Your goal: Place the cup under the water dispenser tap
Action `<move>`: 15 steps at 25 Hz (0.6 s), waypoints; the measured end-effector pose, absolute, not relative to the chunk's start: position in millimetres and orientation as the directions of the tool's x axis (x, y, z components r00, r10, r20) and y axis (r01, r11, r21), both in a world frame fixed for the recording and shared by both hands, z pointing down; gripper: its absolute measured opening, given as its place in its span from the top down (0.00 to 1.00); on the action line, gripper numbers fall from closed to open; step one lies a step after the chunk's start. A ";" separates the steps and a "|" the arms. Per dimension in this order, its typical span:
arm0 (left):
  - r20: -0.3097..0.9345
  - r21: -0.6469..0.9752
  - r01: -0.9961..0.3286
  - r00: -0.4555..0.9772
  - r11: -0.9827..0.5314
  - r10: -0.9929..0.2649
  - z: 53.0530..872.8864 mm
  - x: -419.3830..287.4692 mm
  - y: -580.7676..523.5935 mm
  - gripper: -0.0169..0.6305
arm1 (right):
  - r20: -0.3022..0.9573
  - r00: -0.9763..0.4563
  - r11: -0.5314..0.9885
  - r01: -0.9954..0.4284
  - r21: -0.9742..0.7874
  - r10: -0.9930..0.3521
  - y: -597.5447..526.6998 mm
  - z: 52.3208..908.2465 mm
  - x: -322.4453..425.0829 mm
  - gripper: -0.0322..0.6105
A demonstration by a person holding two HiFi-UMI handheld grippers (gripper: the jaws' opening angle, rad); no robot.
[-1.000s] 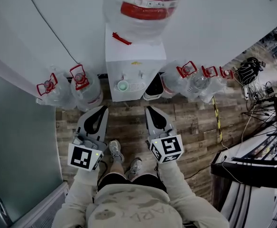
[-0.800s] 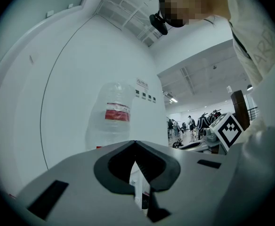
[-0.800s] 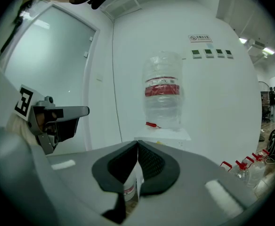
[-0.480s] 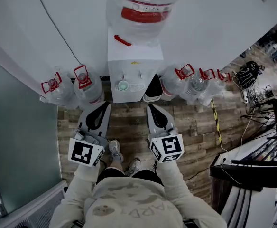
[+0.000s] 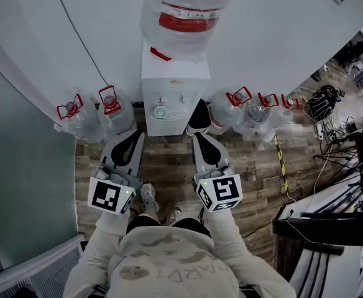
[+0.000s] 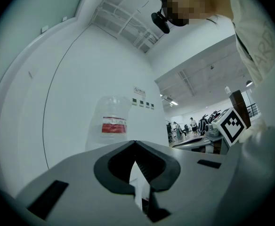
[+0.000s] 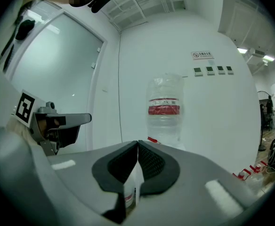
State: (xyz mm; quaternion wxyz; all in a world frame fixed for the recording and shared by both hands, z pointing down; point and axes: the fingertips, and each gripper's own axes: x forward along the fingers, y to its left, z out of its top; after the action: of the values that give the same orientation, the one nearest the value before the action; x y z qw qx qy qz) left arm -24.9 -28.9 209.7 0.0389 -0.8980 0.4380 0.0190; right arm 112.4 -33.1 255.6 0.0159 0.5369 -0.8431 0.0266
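Note:
A pale green cup [image 5: 161, 112] stands on the drip shelf of the white water dispenser [image 5: 172, 82], under its taps. A big clear bottle with a red label [image 5: 191, 17] tops the dispenser and also shows as the bottle [image 6: 114, 121] and the bottle [image 7: 165, 109] in the two gripper views. My left gripper [image 5: 136, 133] and right gripper [image 5: 196, 135] are side by side in front of the dispenser, short of it, and point at it. The left gripper [image 6: 135, 142] and right gripper [image 7: 137, 142] both have their jaws closed tip to tip with nothing held.
Spare water bottles with red handles stand on the wooden floor at the left [image 5: 114, 113] and right [image 5: 253, 112] of the dispenser. A dark bin [image 5: 200, 118] sits beside it. A glass door [image 5: 20, 185] is at the left, with cables and desks [image 5: 337, 166] at the right.
Both grippers have risen a little and edged toward the dispenser, jaws still closed. The cup has stayed where it was.

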 end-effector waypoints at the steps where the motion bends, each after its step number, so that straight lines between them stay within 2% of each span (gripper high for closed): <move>1: -0.072 -0.056 -0.789 0.614 -0.612 -0.786 208.1 -24.6 -26.5 0.96 | 0.050 -0.424 0.423 -0.906 -0.026 -0.904 -30.8 253.1 113.3 0.94; 15: -0.103 -0.072 -0.793 0.609 -0.604 -0.787 194.2 -11.0 0.7 0.96 | 0.014 -0.438 0.438 -0.899 0.011 -0.899 -4.8 233.6 124.1 0.94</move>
State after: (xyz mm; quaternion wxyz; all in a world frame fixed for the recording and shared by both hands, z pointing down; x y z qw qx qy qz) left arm -11.0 0.7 194.2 0.0553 -0.8952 0.4413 0.0300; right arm 124.1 -4.8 233.6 0.0088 0.5300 -0.8480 -0.0012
